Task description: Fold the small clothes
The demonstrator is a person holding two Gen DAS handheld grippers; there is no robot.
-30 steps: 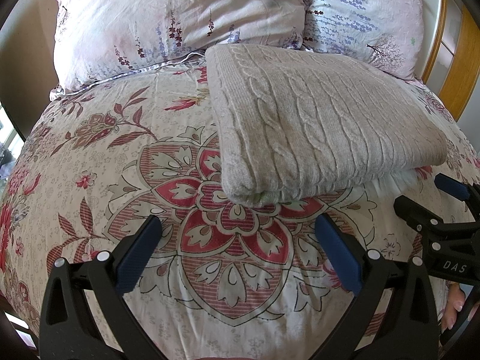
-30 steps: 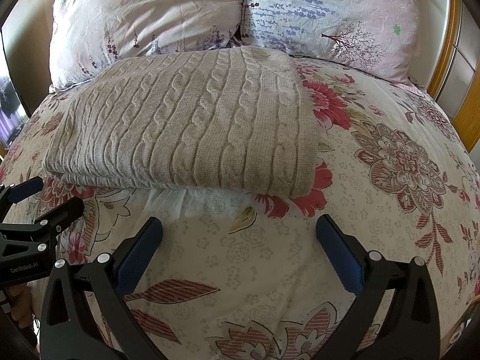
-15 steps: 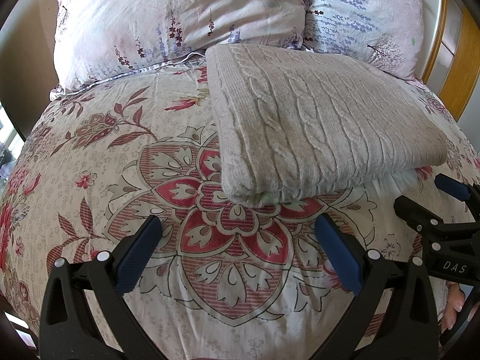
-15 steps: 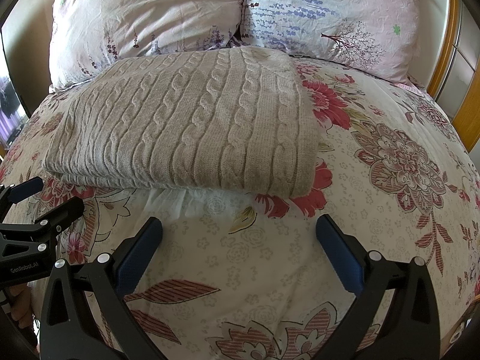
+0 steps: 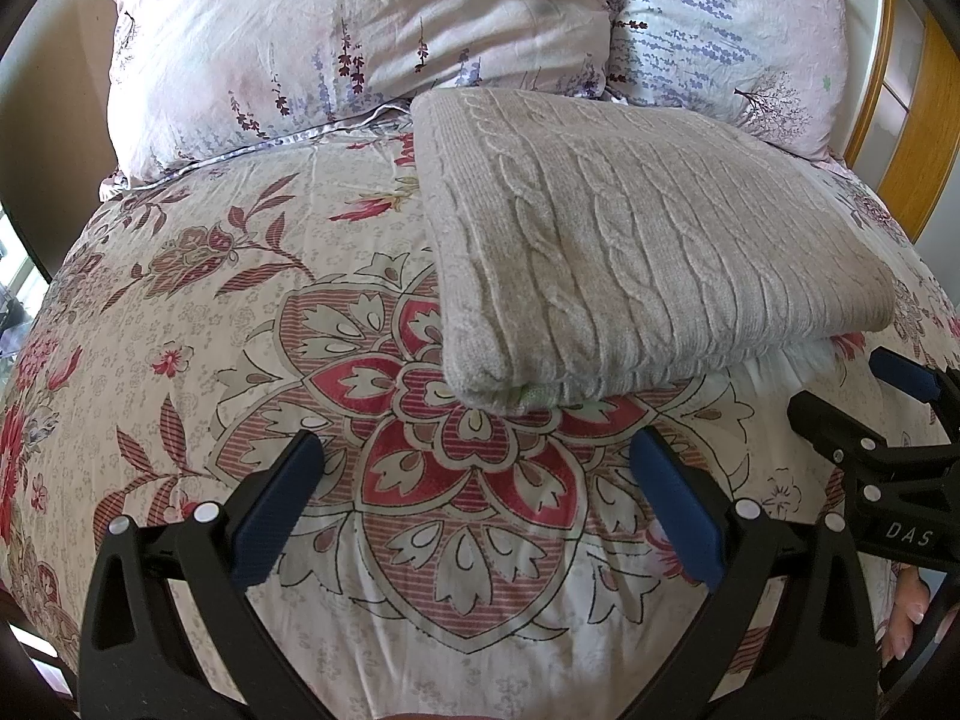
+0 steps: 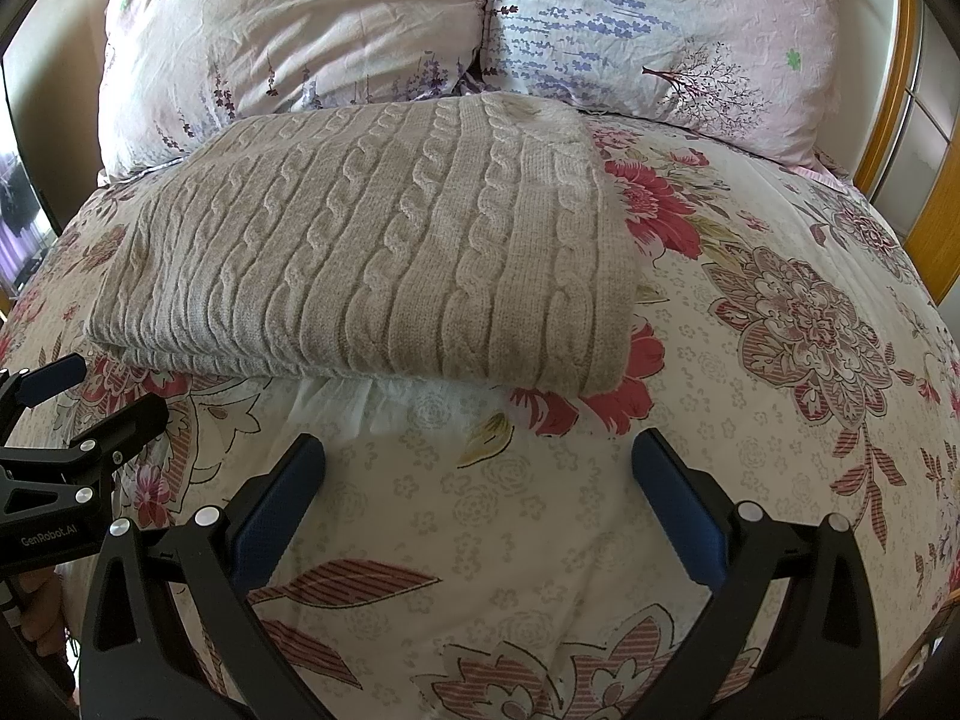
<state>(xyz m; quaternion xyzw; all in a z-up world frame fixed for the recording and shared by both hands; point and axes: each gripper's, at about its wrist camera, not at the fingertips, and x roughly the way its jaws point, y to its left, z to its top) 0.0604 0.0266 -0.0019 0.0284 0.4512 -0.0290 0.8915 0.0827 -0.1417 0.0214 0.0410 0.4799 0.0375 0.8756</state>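
Bed (image 5: 198,312) covered by a cream floral duvet with red and brown blossoms, filling both views. At its far end, two pale pillows: a pink one (image 5: 360,30) printed with purple sprigs on the left, a bluish-pink one (image 6: 660,24) with lavender stems and a small tree on the right. Wooden bed frame (image 5: 924,138) showing past the right-hand pillow.

In the middle of the duvet, a grey-beige cable-knit sweater (image 5: 630,252), folded into a thick rectangle, lying flat, far edge just short of the pillows. Same sweater (image 6: 372,264) in the right wrist view, near edge facing the camera. From under that near edge, a strip of thin white fabric (image 6: 354,402) peeking out onto the duvet; a hint of pale green at the sweater's near left corner in the left wrist view.

Left gripper (image 5: 480,504) low over the duvet, just short of the sweater's near left corner, blue-padded fingers (image 5: 282,510) spread wide, nothing between them. Right gripper (image 6: 480,504) likewise low and near the sweater's front edge, fingers (image 6: 678,516) wide apart, gripping nothing. Both apart from the sweater, side by side. Each visible at the edge of the other's view. Part of a hand (image 5: 906,618) at the lower right of the left wrist view.
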